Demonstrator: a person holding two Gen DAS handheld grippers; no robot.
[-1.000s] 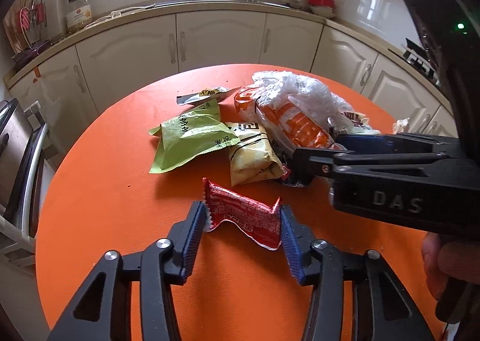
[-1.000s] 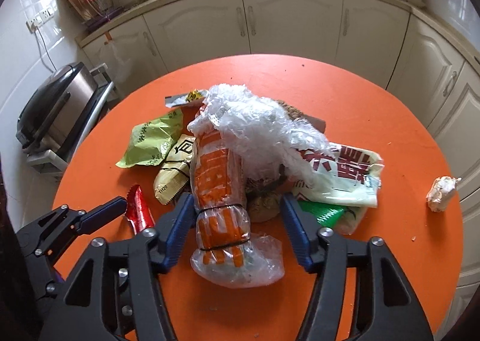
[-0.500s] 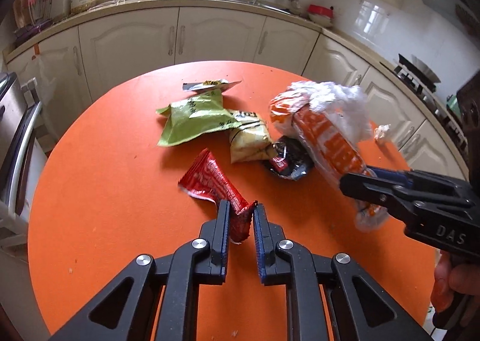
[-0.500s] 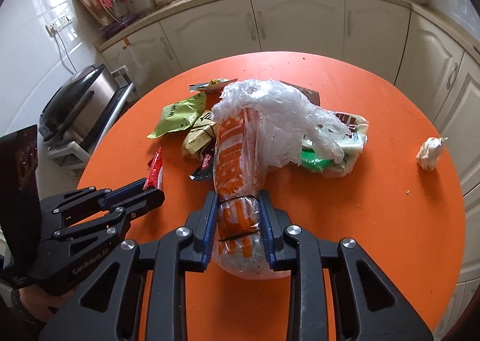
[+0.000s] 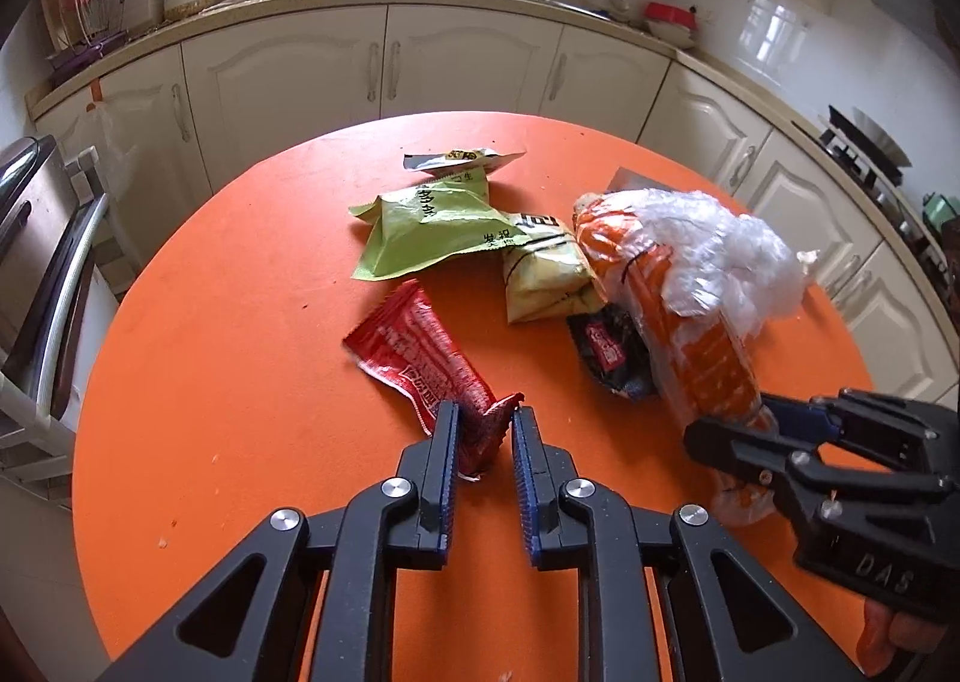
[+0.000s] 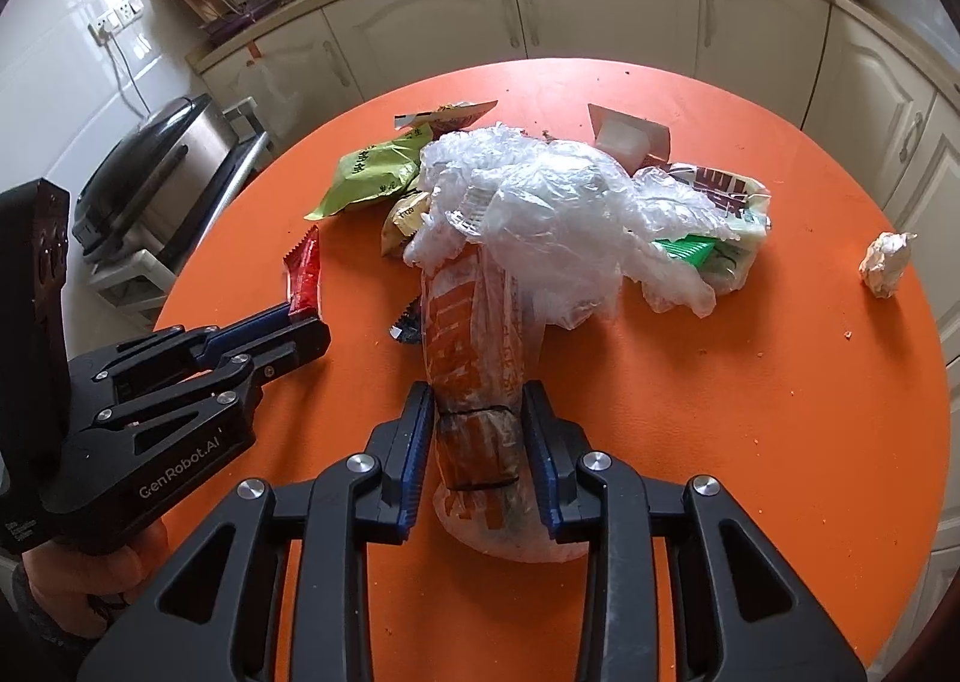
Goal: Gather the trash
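My left gripper [image 5: 485,424] is shut on one end of a red snack wrapper [image 5: 420,358], lifted above the round orange table [image 5: 240,382]. It also shows in the right wrist view [image 6: 303,316] with the red wrapper [image 6: 305,277]. My right gripper [image 6: 477,412] is shut on a long orange-and-clear plastic bag [image 6: 474,358] with crumpled clear film [image 6: 540,202] at its far end. The bag [image 5: 690,322] and right gripper [image 5: 774,424] show in the left wrist view.
On the table lie a green packet [image 5: 426,226], a yellow packet [image 5: 546,274], a dark wrapper [image 5: 612,352], a silver torn wrapper [image 5: 462,159], a white-green bag [image 6: 714,220], a small box [image 6: 630,138] and a paper wad [image 6: 885,262]. Cabinets ring the table.
Both grippers closed, the left on the red wrapper and the right on the orange bag. Both then pulled back and lifted their items, the bag dragged away from the pile.
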